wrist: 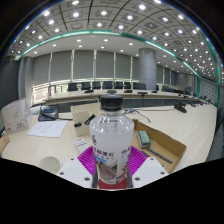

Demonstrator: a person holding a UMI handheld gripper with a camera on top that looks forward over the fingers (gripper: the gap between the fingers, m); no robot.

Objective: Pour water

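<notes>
Water bottle [110, 135] stands upright between the gripper [111, 171] fingers, dark cap on top, clear body, pink-and-white label low down right at the pads. Long axis vertical, running straight up from the jaws, so a pour means tipping the whole gripper sideways. Jaws narrowed to about the bottle's width and both pads look pressed on the label; bottle appears held, though its base is hidden so can't confirm it's off the table [190, 125]. Cup [50, 164], white, sits low and to the left of the bottle, near it; likely the pour target, contents not visible. Cardboard box [160, 148] just right of the bottle, open top. Papers [46, 128] left of the bottle, farther back. Row of dark chairs [100, 87] well behind the bottle along a long desk. Judgement: grasp done, pour not started, bottle untilted, cap seems on.
</notes>
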